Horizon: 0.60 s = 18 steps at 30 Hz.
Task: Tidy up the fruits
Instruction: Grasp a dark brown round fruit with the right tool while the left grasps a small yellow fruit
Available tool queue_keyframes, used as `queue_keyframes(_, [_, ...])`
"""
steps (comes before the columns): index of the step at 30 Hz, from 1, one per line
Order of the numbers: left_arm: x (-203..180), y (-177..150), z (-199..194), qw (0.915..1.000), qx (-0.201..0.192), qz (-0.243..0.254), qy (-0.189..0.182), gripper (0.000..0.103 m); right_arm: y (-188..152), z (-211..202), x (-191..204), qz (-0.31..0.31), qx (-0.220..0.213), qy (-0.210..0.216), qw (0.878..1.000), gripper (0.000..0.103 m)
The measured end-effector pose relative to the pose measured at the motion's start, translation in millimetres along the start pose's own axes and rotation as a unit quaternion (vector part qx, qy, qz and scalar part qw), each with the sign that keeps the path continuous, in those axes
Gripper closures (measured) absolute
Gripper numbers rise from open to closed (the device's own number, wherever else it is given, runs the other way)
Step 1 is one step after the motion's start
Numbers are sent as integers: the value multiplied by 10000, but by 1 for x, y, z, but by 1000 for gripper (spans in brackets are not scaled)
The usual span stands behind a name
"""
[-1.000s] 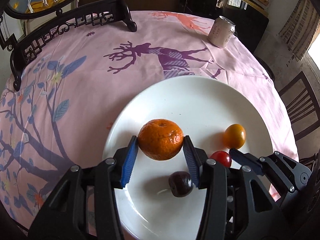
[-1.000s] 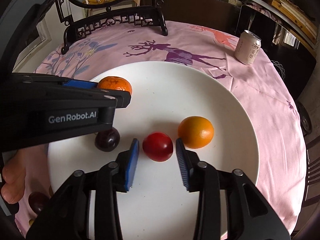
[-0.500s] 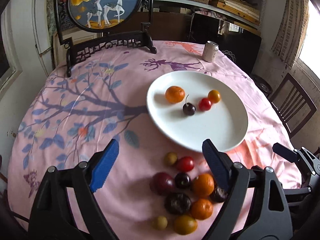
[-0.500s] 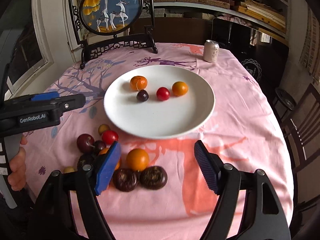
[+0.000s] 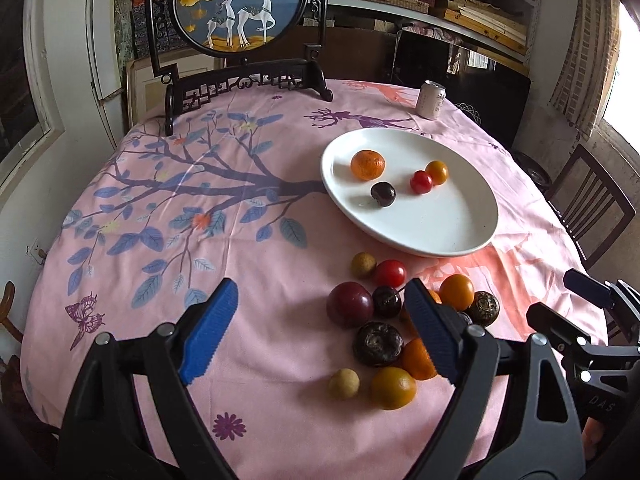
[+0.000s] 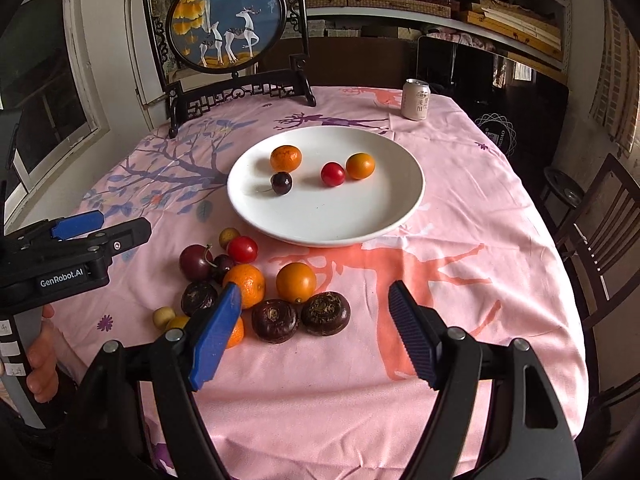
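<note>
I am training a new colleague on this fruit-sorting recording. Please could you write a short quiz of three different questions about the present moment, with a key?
1. True or false: the round white ceramic plate holds four fruits.
2. Multiple choice: the bumpy orange mandarin on the plate lies nearest to which fruit?
A. the small dark cherry
B. the smooth red cherry tomato
C. the smooth orange-yellow round fruit
3. Fill the gap: the jaws of the left gripper and of the right gripper are both ____, with nothing gripped.

Key: 1 true; 2 A; 3 open. Both have just been opening.
</note>
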<state>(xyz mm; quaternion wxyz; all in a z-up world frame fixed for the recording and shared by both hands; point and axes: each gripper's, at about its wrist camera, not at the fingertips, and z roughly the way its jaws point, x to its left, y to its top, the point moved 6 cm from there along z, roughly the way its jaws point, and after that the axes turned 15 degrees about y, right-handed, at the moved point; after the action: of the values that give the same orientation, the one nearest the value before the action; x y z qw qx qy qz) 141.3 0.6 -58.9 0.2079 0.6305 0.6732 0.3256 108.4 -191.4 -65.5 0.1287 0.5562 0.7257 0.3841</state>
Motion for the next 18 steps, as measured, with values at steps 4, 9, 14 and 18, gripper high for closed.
queue_keyframes(4, [1, -4, 0, 10000, 6, 23, 25, 16, -6, 2, 2, -36, 90, -29, 9999, 27])
queue_keyframes(9, [1, -9, 4, 9999, 103, 35, 22, 16, -15, 7, -2, 53, 230, -10, 9997, 27])
queue_keyframes(14, [5, -13, 10, 9998, 193, 6, 49, 16, -25, 20, -12, 137, 437, -72, 9989, 27])
queue_keyframes(18, [12, -23, 17, 9994, 315, 79, 111, 16, -35, 37, -24, 292, 619, -51, 9976, 27])
